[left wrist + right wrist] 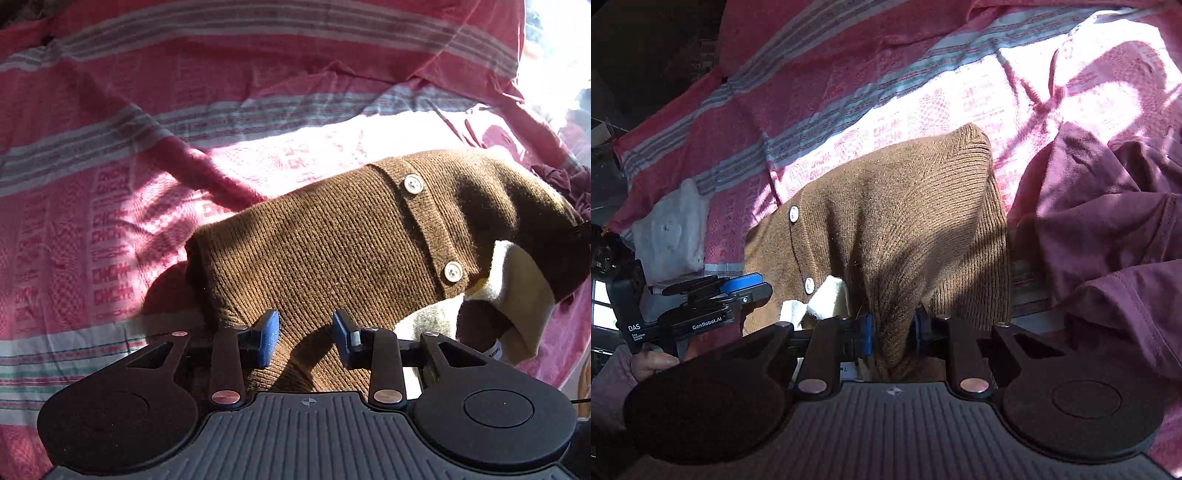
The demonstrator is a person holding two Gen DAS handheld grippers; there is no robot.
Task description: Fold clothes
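A brown knit cardigan (332, 243) with white buttons and cream trim lies partly folded on a pink striped bedsheet (110, 122). My left gripper (306, 338) is open, its blue pads apart on either side of a raised fold of the cardigan, not pinching it. My right gripper (892, 332) is shut on a bunched part of the brown cardigan (905, 221) and lifts it. The left gripper (738, 286) also shows at the left of the right wrist view, beside the button placket.
A maroon garment (1108, 221) lies crumpled to the right of the cardigan. A white cloth (668, 229) lies at the sheet's left edge. The pink striped bedsheet (886, 92) is wrinkled and sunlit. Dark room beyond the bed's far left.
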